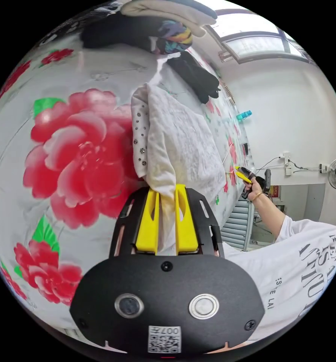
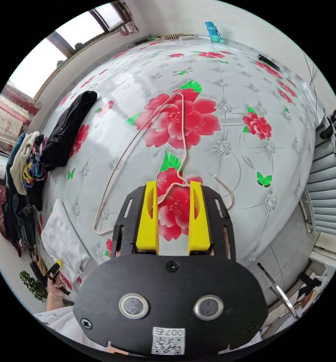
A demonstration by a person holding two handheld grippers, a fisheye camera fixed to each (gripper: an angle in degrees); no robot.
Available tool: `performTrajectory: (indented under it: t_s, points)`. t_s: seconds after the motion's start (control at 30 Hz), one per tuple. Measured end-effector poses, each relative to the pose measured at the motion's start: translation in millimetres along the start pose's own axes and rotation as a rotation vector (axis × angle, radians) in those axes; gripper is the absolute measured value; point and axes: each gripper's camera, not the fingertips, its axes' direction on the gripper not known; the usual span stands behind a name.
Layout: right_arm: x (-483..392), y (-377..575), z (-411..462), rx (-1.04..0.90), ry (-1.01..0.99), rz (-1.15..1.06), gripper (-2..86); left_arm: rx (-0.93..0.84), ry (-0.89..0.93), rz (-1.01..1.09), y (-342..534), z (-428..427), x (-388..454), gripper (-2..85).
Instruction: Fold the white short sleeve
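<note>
The white short sleeve (image 1: 175, 139) lies folded into a narrow stack on the flowered bed cover (image 1: 74, 151), with a studded part along its left side. My left gripper (image 1: 167, 190) is shut on the near end of that stack, cloth pinched between the yellow jaws. In the right gripper view the same garment (image 2: 64, 237) rests at the lower left, by the bed's edge. My right gripper (image 2: 172, 186) stands open over the cover, and the hook of a thin pink hanger (image 2: 138, 139) runs between its jaws. A hand holds the right gripper (image 1: 243, 175) at the far side of the garment.
A black garment (image 2: 68, 128) and a heap of mixed clothes (image 2: 25, 166) lie toward the window end of the bed. A teal bottle (image 2: 212, 32) stands at the far edge. A radiator (image 2: 326, 196) lines the wall. The person's white printed shirt (image 1: 296, 271) is close by.
</note>
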Motion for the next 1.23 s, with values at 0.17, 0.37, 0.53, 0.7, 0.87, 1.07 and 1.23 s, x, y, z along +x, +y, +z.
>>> performTrajectory:
  t_s: [0.17,0.37,0.53,0.7,0.87,1.07,1.23]
  points:
    - [-11.3,1.7,1.1,-0.066,0.146,-0.376,6.5,-0.102,-0.016,0.112,-85.4,56.1,54.9,6.5]
    - [40.6,5.8,-17.8,-0.090,0.189,-0.347,0.8,-0.149,-0.010,0.150,-152.5,112.7,107.7,6.4]
    - [57.1,18.7,-29.5,-0.044,0.073,-0.184,0.0,-0.254,0.049,0.252,-194.2,179.7,176.4,7.3]
    - [29.3,25.4,-42.4,0.017,0.142,-0.171,-0.1,-0.277,-0.060,0.468,-177.5,189.1,228.8,7.3]
    - [-72.4,25.6,-73.9,0.172,0.108,-0.508,0.0,-0.186,-0.211,0.495,-114.0,104.1,181.3,6.5]
    - [-243.2,82.5,-32.8,-0.033,-0.118,-0.989,0.4,0.011,-0.398,0.088,-6.9,-28.2,65.1,7.1]
    - [-360.9,165.2,-5.2,-0.206,-0.206,-1.225,2.3,0.335,-0.459,-0.443,112.2,-147.0,-37.5,8.7]
